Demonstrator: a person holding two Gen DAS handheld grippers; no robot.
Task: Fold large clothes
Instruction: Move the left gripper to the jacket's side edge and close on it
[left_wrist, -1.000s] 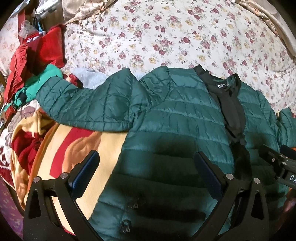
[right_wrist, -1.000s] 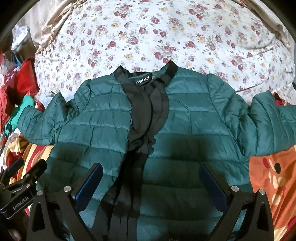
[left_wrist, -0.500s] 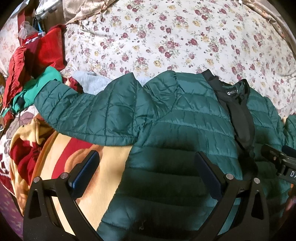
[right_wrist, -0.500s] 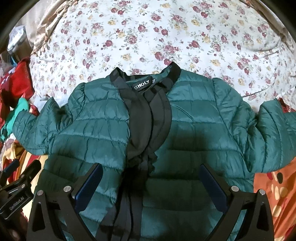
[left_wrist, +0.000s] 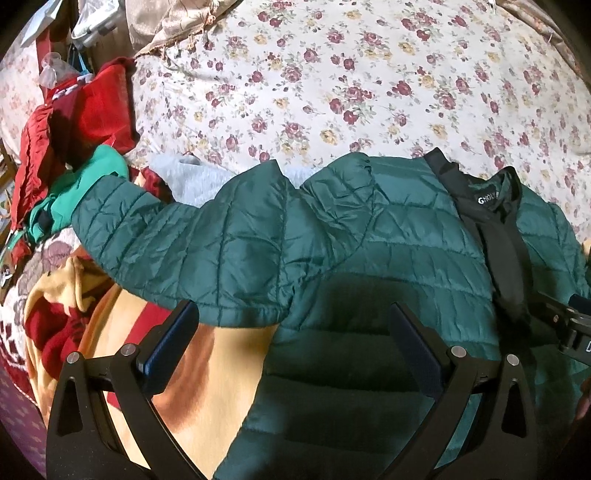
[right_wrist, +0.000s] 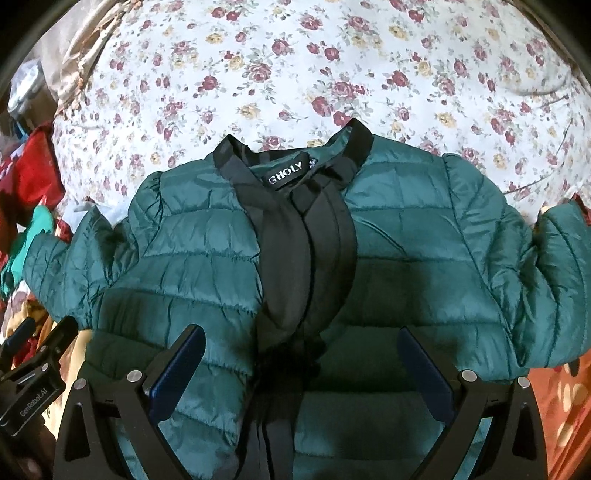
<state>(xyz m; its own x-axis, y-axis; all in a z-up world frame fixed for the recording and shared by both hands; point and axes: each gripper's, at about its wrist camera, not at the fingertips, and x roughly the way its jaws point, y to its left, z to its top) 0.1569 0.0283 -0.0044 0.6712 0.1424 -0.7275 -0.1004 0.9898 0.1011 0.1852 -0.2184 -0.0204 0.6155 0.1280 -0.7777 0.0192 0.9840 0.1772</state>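
A dark green quilted jacket (right_wrist: 207, 258) with black placket and collar lies front-up on the bed, sleeves spread outward. In the left wrist view its left sleeve (left_wrist: 207, 243) stretches toward the clothes pile. My left gripper (left_wrist: 295, 325) hangs open above the jacket's left side near the armpit, nothing between its fingers. My right gripper (right_wrist: 303, 347) hovers open over the lower placket, empty. The right sleeve (right_wrist: 554, 280) bends down at the right. The other gripper's body shows at each view's edge.
A floral bedsheet (left_wrist: 369, 74) covers the bed beyond the collar. Red and bright green clothes (left_wrist: 81, 122) are heaped at the far left. A yellow and red blanket (left_wrist: 122, 332) lies under the left sleeve; an orange patterned cloth (right_wrist: 569, 406) is at right.
Both views have slid toward the collar: the jacket appears lower and nearer in both frames. Both grippers stay open and empty.
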